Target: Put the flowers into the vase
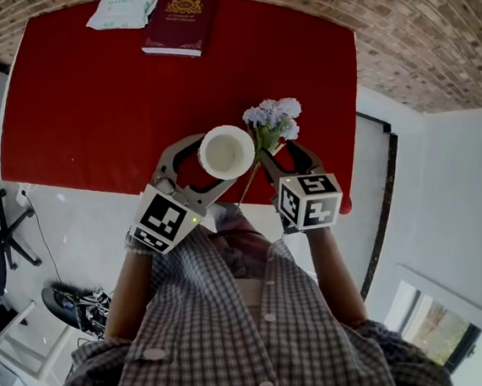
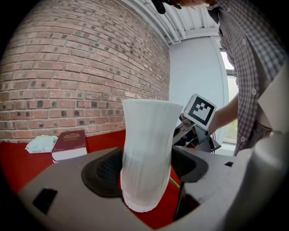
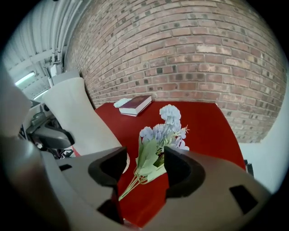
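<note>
A white ribbed vase (image 1: pixel 226 151) is clamped between the pads of my left gripper (image 1: pixel 209 167), over the near edge of the red table (image 1: pixel 87 92). In the left gripper view the vase (image 2: pixel 146 149) fills the gap of that gripper (image 2: pixel 146 169) and leans a little. A bunch of pale blue flowers (image 1: pixel 273 119) with green leaves lies just right of the vase. My right gripper (image 3: pixel 143 169) stands open around the stems, and the flowers (image 3: pixel 165 131) lean toward its right-hand pad without being pinched. The vase (image 3: pixel 74 119) shows at the left of that view.
A dark red book (image 1: pixel 180 20) and a white tissue pack (image 1: pixel 122 10) lie at the table's far edge, by the brick wall. The table's near edge runs right under both grippers, with floor below. A person's checked shirt fills the lower head view.
</note>
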{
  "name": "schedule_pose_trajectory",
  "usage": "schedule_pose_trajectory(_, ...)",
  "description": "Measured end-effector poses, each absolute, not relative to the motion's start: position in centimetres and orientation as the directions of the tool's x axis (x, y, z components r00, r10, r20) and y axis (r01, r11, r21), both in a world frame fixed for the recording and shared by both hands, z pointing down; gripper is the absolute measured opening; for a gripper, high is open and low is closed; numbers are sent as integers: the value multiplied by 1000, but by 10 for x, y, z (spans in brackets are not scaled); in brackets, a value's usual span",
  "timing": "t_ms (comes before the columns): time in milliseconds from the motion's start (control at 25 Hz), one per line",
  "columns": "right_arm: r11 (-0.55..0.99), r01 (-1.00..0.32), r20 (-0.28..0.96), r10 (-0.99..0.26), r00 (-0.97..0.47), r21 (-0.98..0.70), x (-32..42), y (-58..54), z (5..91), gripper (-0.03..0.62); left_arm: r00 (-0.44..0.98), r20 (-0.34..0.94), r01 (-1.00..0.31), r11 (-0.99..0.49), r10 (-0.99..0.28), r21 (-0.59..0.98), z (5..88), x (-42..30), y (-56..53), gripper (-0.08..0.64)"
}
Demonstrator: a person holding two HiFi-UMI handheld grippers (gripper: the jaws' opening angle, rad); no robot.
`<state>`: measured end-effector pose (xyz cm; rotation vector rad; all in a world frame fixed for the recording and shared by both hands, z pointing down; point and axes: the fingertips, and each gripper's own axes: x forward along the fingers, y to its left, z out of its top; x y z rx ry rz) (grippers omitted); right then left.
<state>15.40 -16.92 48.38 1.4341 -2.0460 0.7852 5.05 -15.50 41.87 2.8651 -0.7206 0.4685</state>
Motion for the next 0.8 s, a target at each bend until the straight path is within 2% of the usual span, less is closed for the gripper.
schedule_pose_trajectory(200,224,-959,736,-618,-277,-172,156,-181,506,282,835,340,-480,-875,-433,65,418,51,-155,342)
schedule_pose_trajectory(440,229,-960,784,-561,-265,-161,151,-192,532,279,831,350,-480,-875,-432,60,419,52,-155,342)
schedule_pose_trajectory(600,224,-965,812,-534,-237,-135,151,-195,545,235,829,356,-480,-875,-431,59,419,52,-155,342)
schedule_pose_trajectory(720,181,-967,815,-524,-247,-177,152,-195,553,196,827,360,-482,-874,-432,59,419,52,-155,342)
schedule_pose_trajectory(800,170,-967,810,-528,-254,-192,151,-195,555,138,825,365,-481,-875,-431,54,419,53,-155,342)
